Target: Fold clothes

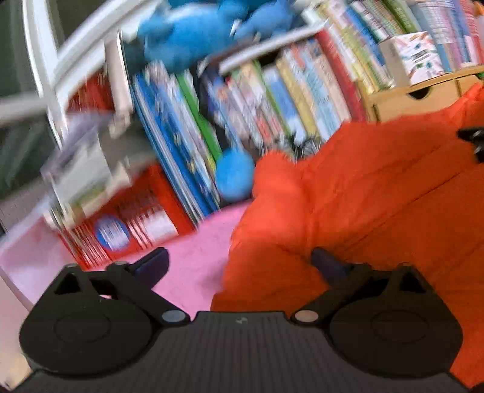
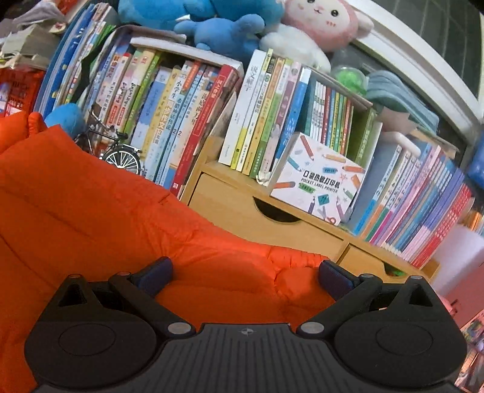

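An orange padded garment (image 1: 363, 193) lies on a pink surface (image 1: 193, 257) and fills the right half of the blurred left wrist view. My left gripper (image 1: 239, 261) is open over the garment's left edge, one finger above the pink surface and the other above the cloth. In the right wrist view the same orange garment (image 2: 106, 217) spreads across the left and centre. My right gripper (image 2: 245, 275) is open just above its puffy right end, with nothing between the fingers. The tip of the right gripper (image 1: 472, 140) shows at the far right of the left wrist view.
Rows of upright books (image 2: 193, 115) line the back, with blue plush toys (image 2: 217, 27) and a pink plush (image 2: 323, 21) on top. A wooden drawer unit (image 2: 266, 217) carries a white printer box (image 2: 317, 178). A small model bicycle (image 2: 118, 151) and a blue ball (image 1: 234, 175) stand behind the garment.
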Demonstrator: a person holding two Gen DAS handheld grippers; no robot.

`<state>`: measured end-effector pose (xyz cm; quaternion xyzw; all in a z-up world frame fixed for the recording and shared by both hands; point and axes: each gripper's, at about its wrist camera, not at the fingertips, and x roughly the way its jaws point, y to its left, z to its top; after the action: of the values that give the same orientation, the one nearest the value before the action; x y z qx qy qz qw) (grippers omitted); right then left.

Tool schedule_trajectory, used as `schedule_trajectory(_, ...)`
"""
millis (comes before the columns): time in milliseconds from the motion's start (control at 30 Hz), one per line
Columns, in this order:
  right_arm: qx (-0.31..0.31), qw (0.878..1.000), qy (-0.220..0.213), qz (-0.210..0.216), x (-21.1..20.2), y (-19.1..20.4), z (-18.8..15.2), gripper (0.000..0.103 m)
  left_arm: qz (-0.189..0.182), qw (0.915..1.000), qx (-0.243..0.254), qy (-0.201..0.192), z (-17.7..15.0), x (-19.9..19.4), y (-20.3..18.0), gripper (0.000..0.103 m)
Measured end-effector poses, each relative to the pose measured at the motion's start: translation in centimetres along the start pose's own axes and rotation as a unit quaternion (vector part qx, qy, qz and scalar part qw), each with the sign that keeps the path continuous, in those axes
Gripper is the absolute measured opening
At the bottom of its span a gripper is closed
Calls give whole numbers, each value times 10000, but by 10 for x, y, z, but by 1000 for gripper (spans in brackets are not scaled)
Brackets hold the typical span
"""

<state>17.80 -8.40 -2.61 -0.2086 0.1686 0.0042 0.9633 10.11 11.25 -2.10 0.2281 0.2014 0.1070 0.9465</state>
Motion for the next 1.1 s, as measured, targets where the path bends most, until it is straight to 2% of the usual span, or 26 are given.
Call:
schedule_trajectory(100,75,9999,5,96,0,-3,4,103,-165,9973,192,-685,28,-22,-10,98)
schedule_trajectory(200,106,9996,-66,239,-1,-5,13,103,-434,9932,471,-974,57,-14,-31,99)
schedule_trajectory(333,148,9988,-161,431,-2,-9,26,101,-460,9935,699,-770,74,29,-69,98)
schedule_trajectory(467,106,9980,-224,584,-6,-13,31,86,-366,9884,1298,-701,73,57,-90,98)
schedule_trajectory(533,486,9924,-294,1091,-18,-27,31,86,-396,9879,1322,-701,78,66,-88,98)
schedule_trajectory(567,723,9857,-240,1504,-22,-35,32,86,-380,9891,1277,-622,82,74,-89,98)
schedule_trajectory(667,986,9672,-27,2341,-26,-40,39,84,-418,9915,1204,-271,91,97,-101,98)
schedule_trajectory(700,848,9721,72,2186,-19,-35,41,81,-379,9920,1188,-182,93,102,-104,97)
schedule_trajectory(767,558,9809,270,1845,-5,-23,45,60,-248,9943,994,-290,97,95,-101,86)
schedule_trajectory(800,631,9817,428,1746,6,-22,44,55,-359,9949,829,-442,99,83,-97,86)
schedule_trajectory(900,1124,9769,778,1643,37,-28,43,52,-1017,9884,597,-953,97,41,-87,87)
schedule_trajectory(1033,1839,9649,1069,1538,63,-43,40,52,-1475,9798,911,-1000,89,22,-98,88)
schedule_trajectory(1100,2281,9572,867,1560,52,-53,36,53,-1360,9827,948,-830,86,34,-107,88)
